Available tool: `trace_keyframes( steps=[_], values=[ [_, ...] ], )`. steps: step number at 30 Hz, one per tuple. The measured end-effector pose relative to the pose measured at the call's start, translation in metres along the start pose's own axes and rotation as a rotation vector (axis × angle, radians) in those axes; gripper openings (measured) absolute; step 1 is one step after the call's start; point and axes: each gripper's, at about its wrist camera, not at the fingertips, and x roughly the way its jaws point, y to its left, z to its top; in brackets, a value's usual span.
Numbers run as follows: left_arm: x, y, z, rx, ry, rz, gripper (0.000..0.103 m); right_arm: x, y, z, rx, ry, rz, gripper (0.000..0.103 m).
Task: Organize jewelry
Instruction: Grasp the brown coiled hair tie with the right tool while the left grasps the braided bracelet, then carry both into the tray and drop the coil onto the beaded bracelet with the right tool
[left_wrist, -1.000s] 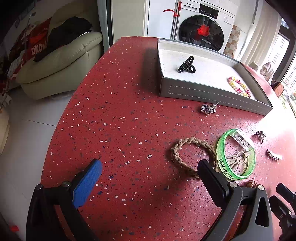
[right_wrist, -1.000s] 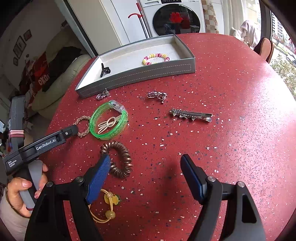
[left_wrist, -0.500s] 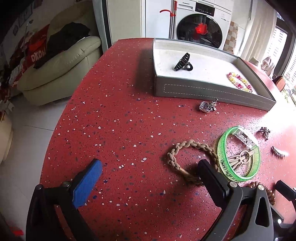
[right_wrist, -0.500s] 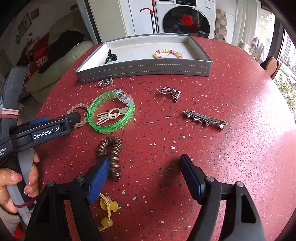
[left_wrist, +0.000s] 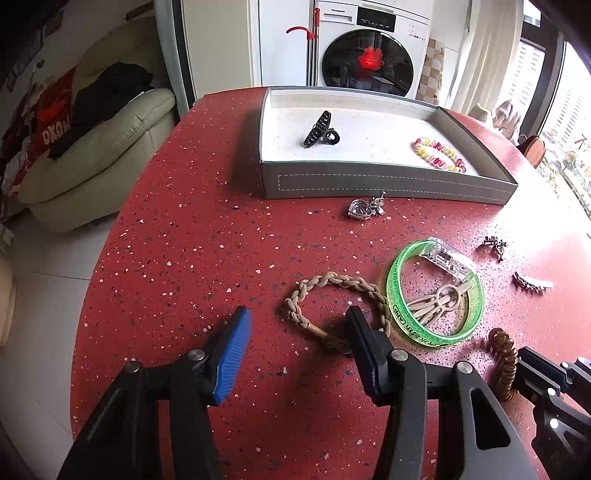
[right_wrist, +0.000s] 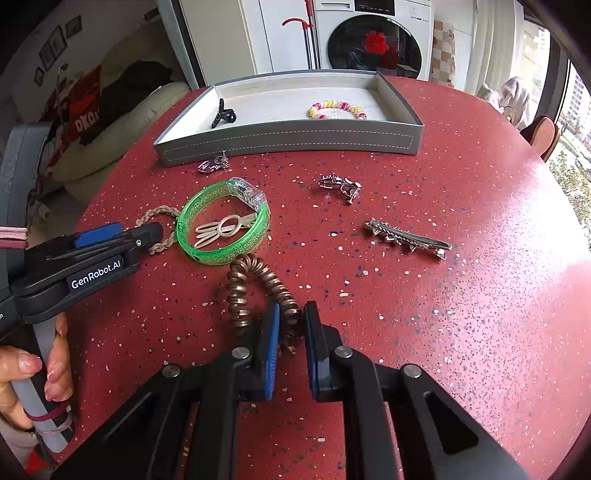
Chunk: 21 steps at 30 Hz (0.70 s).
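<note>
On a red speckled counter (right_wrist: 461, 314), a grey tray (right_wrist: 288, 138) near the far edge holds a black claw clip (right_wrist: 222, 115) and a beaded bracelet (right_wrist: 337, 109). The left gripper (left_wrist: 299, 332), jaws closing, straddles the braided bracelet (left_wrist: 334, 291) without pressing it. The right gripper (right_wrist: 291, 325) is closing, clamped on the copper coil hair tie (right_wrist: 258, 288).

Domestic interior, open living and laundry area. Round red speckled table (left_wrist: 184, 240) as landmark. Beyond its far edge: white front-loading washing machine (left_wrist: 369, 55), red-handled mop (left_wrist: 310, 51) leaning beside it. Left of table: cream leather sofa (left_wrist: 110, 147) heaped with clothes. Right of table: curtained window (left_wrist: 491, 55), city buildings outside. Framed pictures (right_wrist: 55, 44) on wall behind sofa.
</note>
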Motion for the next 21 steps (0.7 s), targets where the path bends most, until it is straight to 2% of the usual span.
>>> trace_keyframes(
  steps=[2, 3, 5, 9, 21],
  values=[
    [-0.001, -0.002, 0.000, 0.011, -0.009, -0.001, 0.049, -0.001, -0.001, -0.001, 0.004, -0.004, 0.001, 0.014],
    [-0.002, -0.002, 0.000, 0.016, -0.010, -0.002, 0.045, -0.002, -0.001, -0.001, 0.006, -0.007, 0.002, 0.013],
    [-0.003, 0.000, -0.001, 0.017, -0.011, -0.015, 0.024, -0.004, -0.003, -0.001, 0.012, -0.011, 0.005, 0.013],
    [-0.006, 0.011, -0.002, -0.031, -0.011, -0.074, 0.024, -0.009, -0.006, 0.000, 0.026, -0.024, 0.015, 0.012],
    [-0.029, 0.013, 0.002, -0.015, -0.066, -0.118, 0.024, -0.020, -0.017, 0.003, 0.064, -0.041, 0.056, 0.012]
  ],
)
